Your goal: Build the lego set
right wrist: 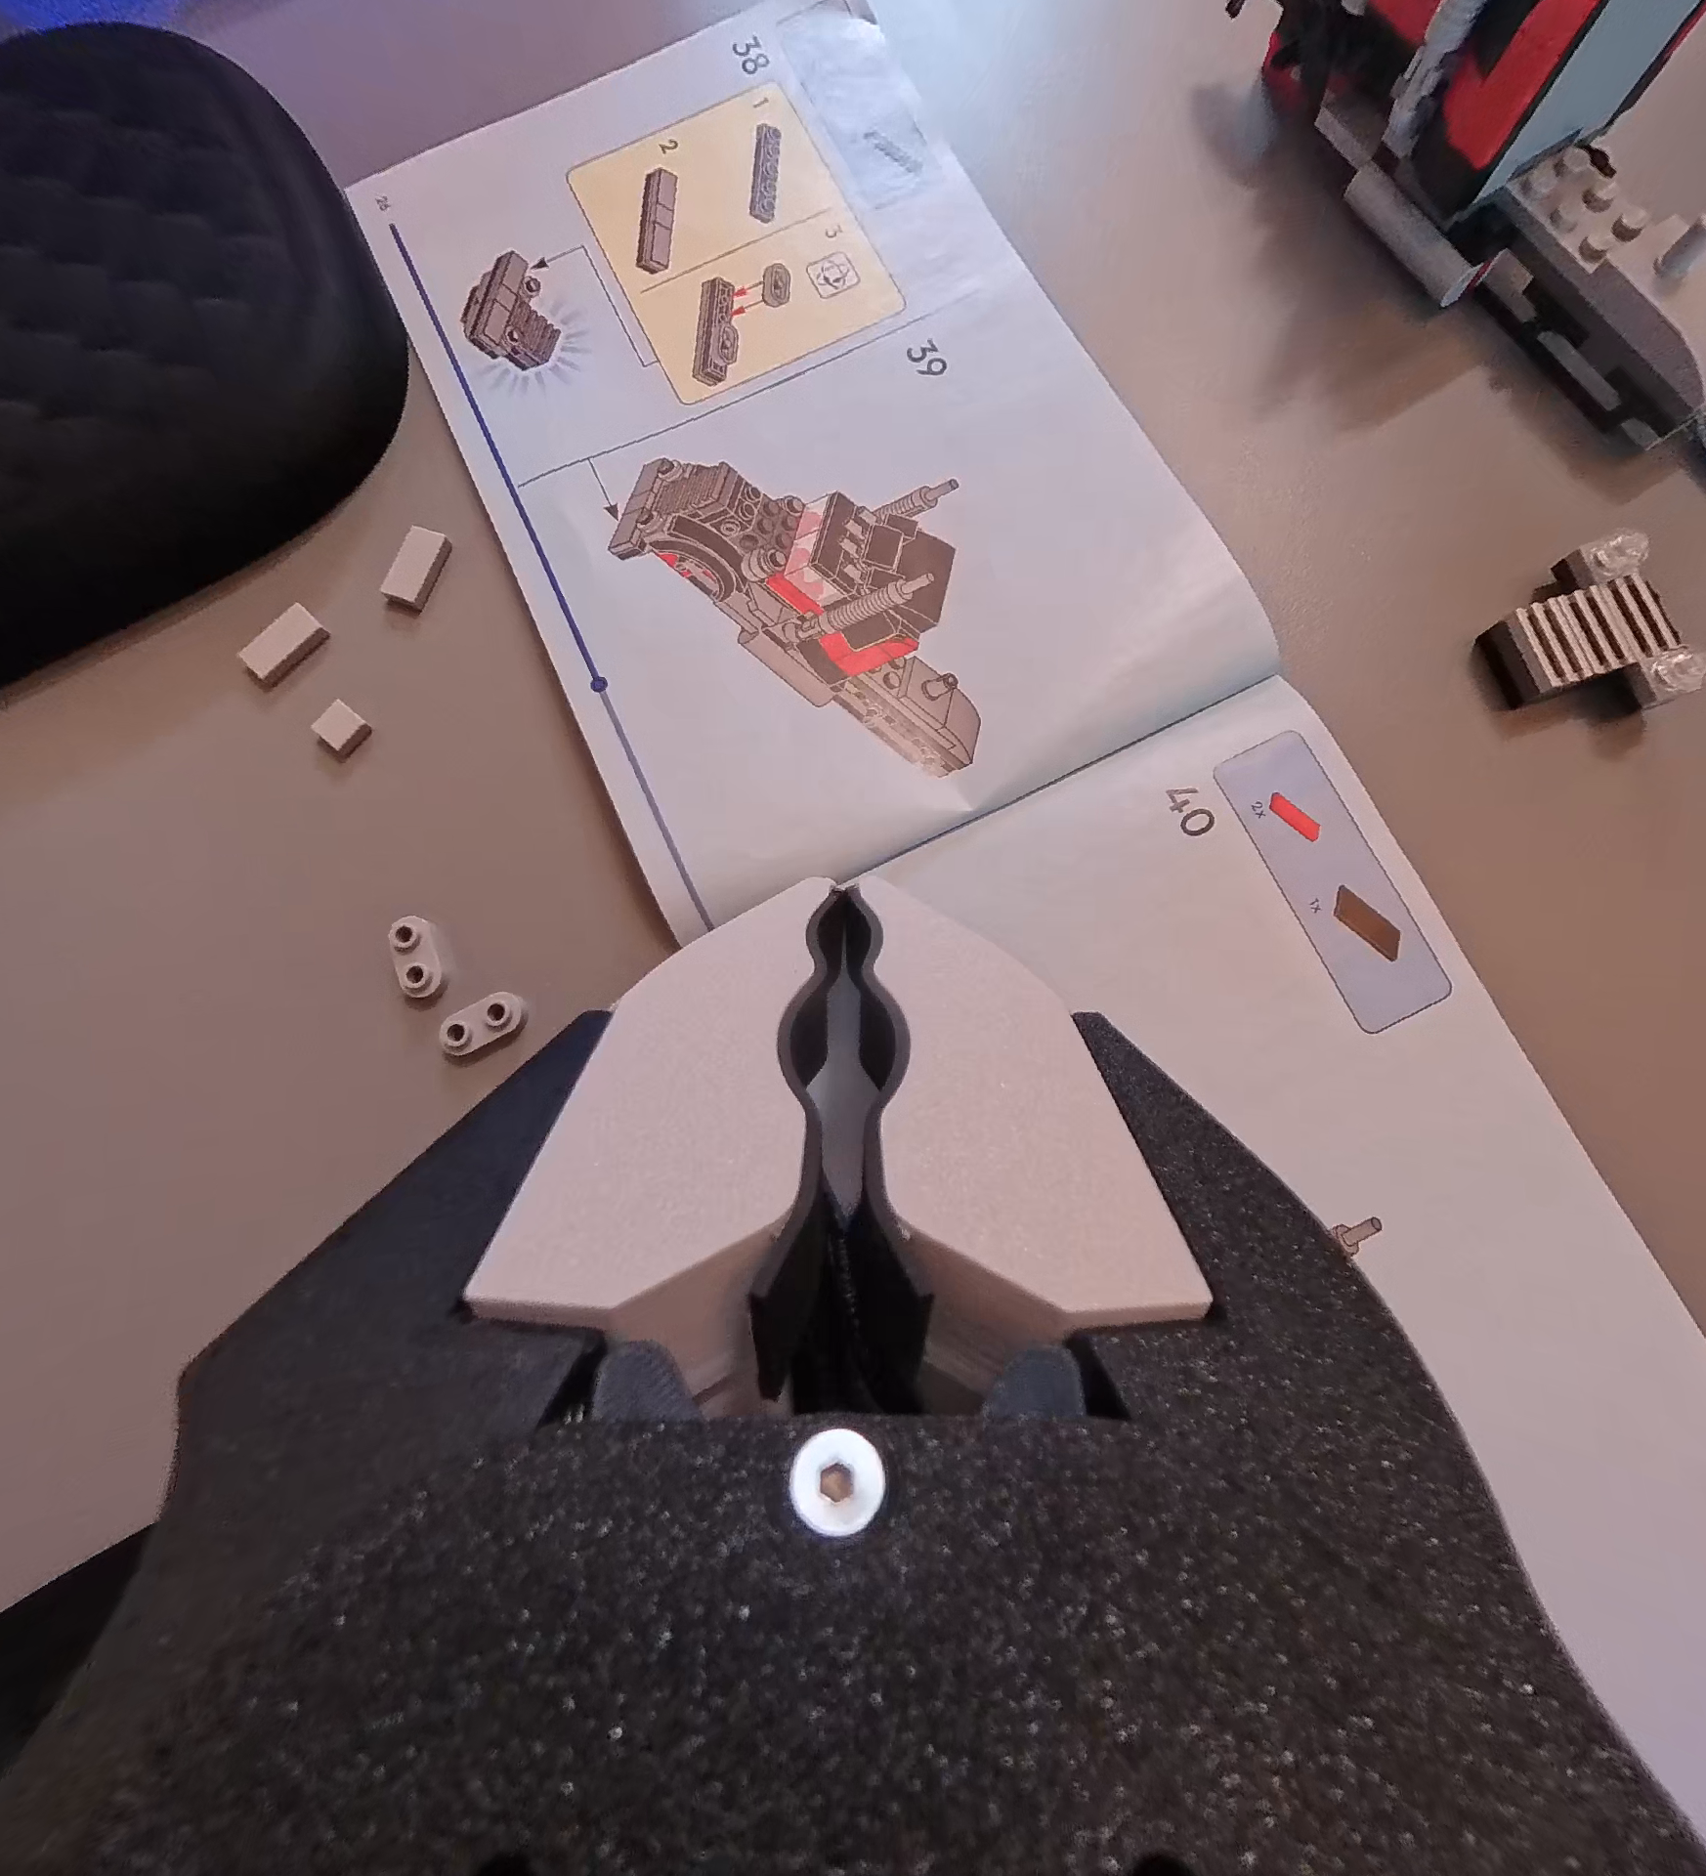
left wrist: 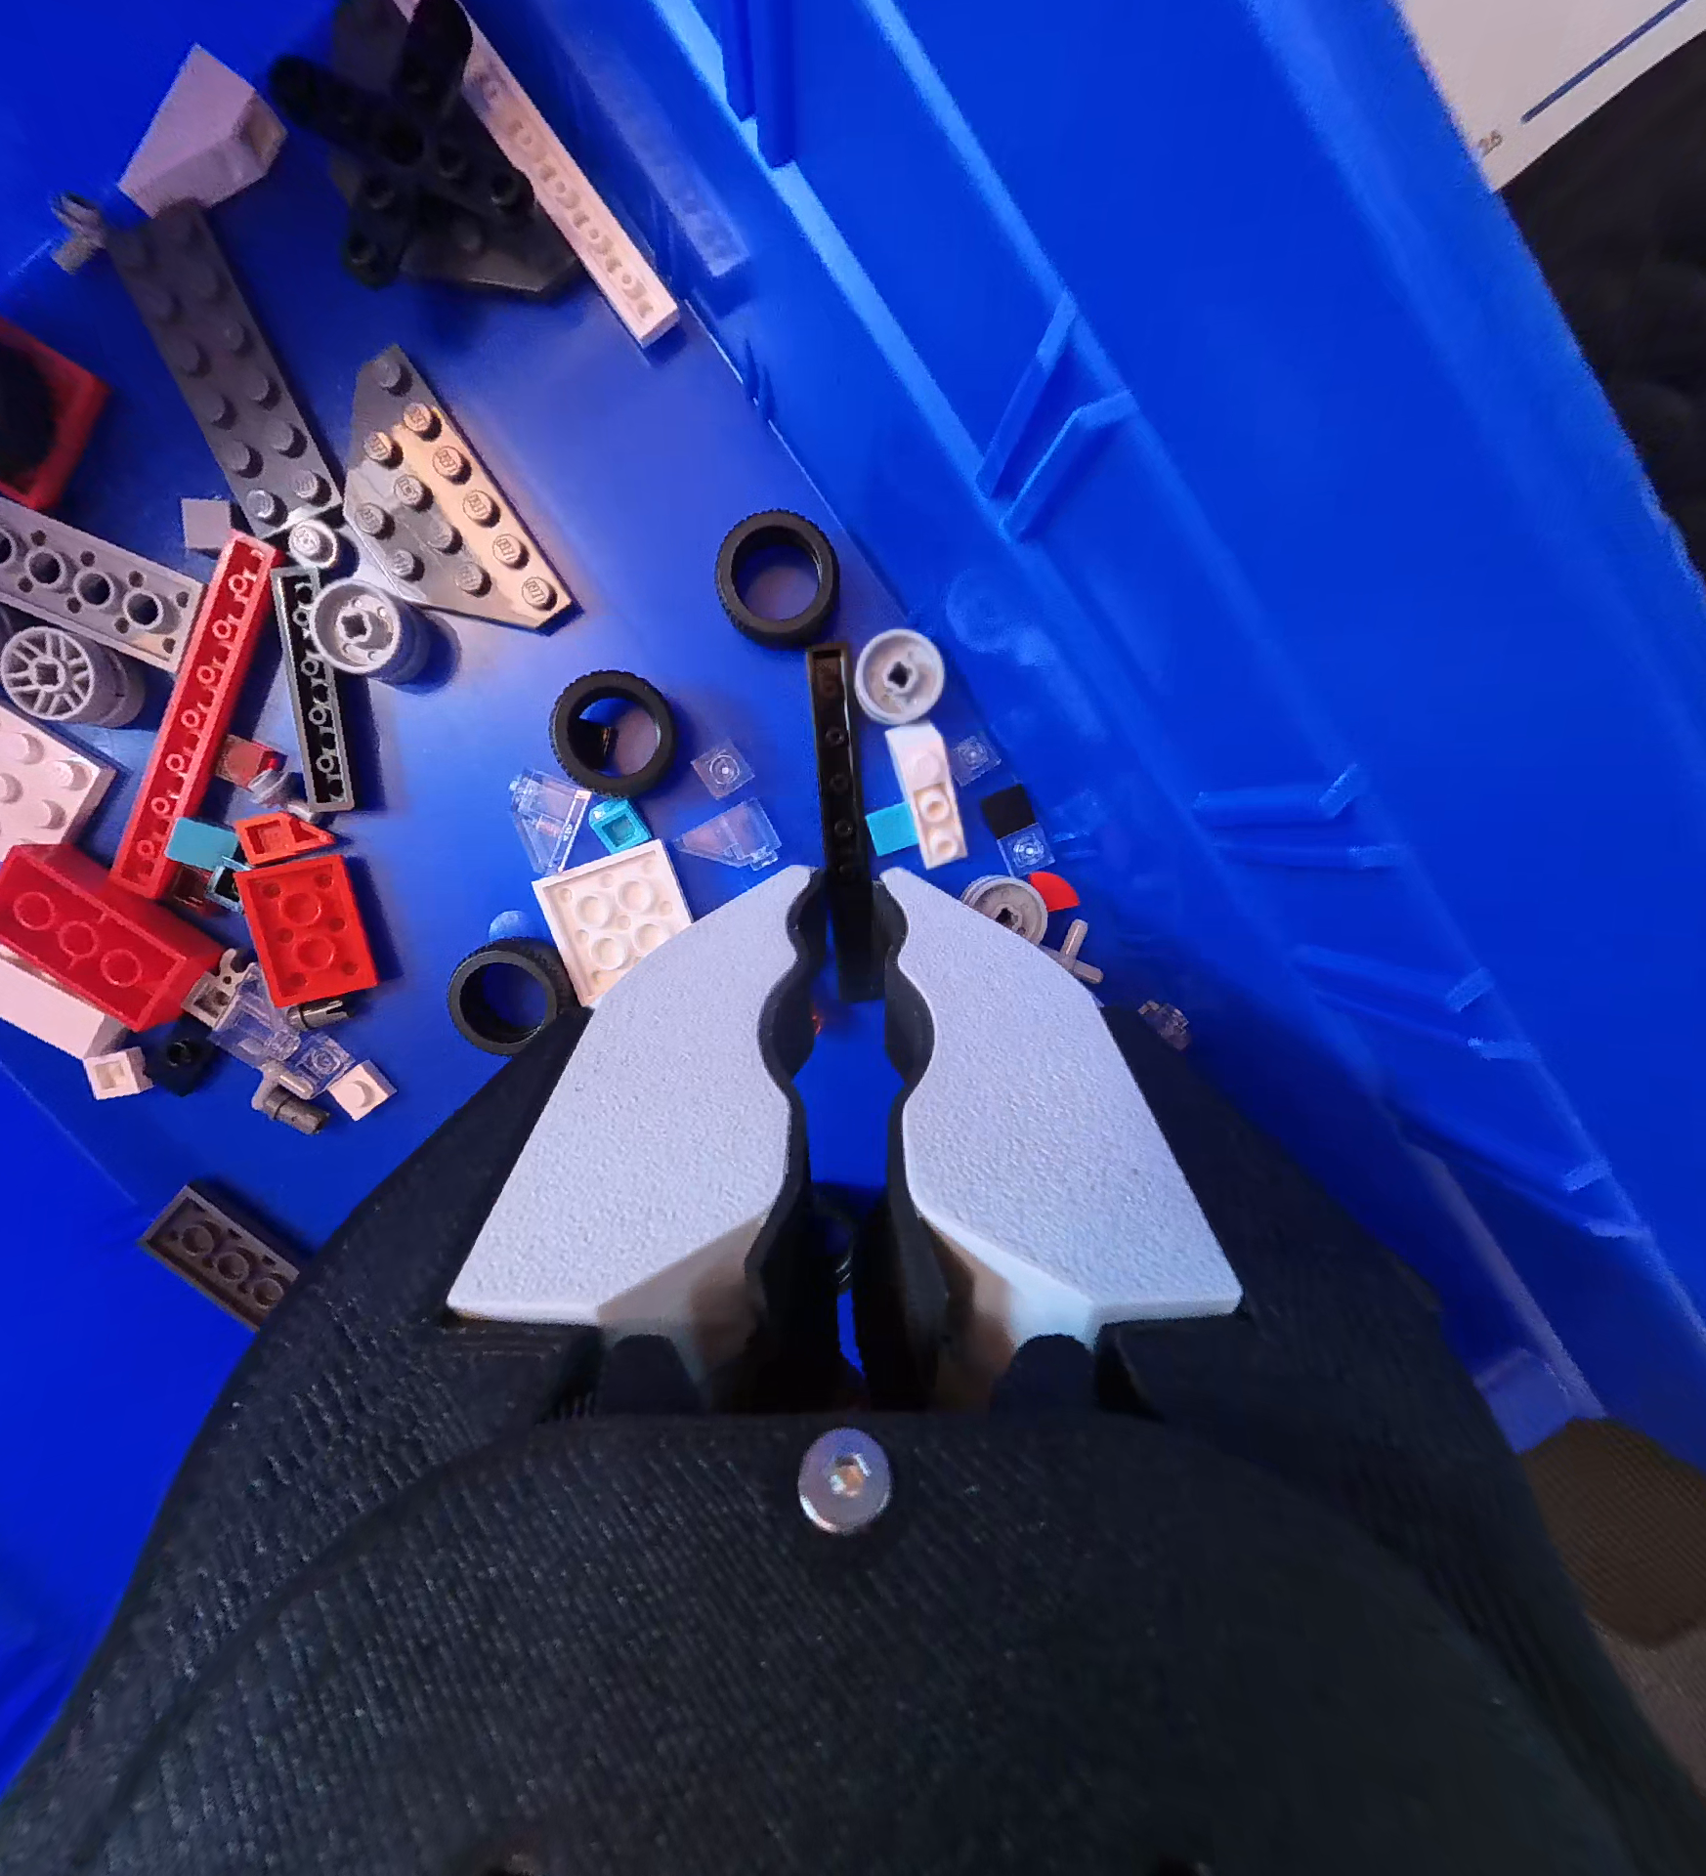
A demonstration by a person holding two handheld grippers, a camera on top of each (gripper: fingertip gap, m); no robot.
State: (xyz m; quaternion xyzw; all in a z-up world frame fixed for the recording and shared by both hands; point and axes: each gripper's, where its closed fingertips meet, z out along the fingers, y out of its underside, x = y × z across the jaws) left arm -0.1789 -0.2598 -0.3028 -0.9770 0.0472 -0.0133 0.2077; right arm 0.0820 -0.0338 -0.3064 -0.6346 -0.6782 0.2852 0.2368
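In the left wrist view my left gripper [left wrist: 844,893] is inside a blue bin [left wrist: 1082,426], shut on a long thin black plate [left wrist: 834,751] that sticks out ahead of the fingertips. Loose Lego pieces lie on the bin floor: black tyres [left wrist: 776,591], red bricks [left wrist: 306,929], a white square plate [left wrist: 610,914] and a grey wedge plate [left wrist: 443,497]. In the right wrist view my right gripper [right wrist: 844,893] is shut and empty, over the open instruction booklet [right wrist: 829,528]. The partly built model [right wrist: 1560,203] stands at the far right.
A small grey grille sub-assembly [right wrist: 1590,634] lies right of the booklet. Small grey tiles [right wrist: 286,640] and two rounded grey plates [right wrist: 443,980] lie on the table to the left. A black padded case [right wrist: 118,305] sits at the far left. The bin wall rises to the right of my left gripper. The left gripper's tips are roughly 35 cm from the right gripper's.
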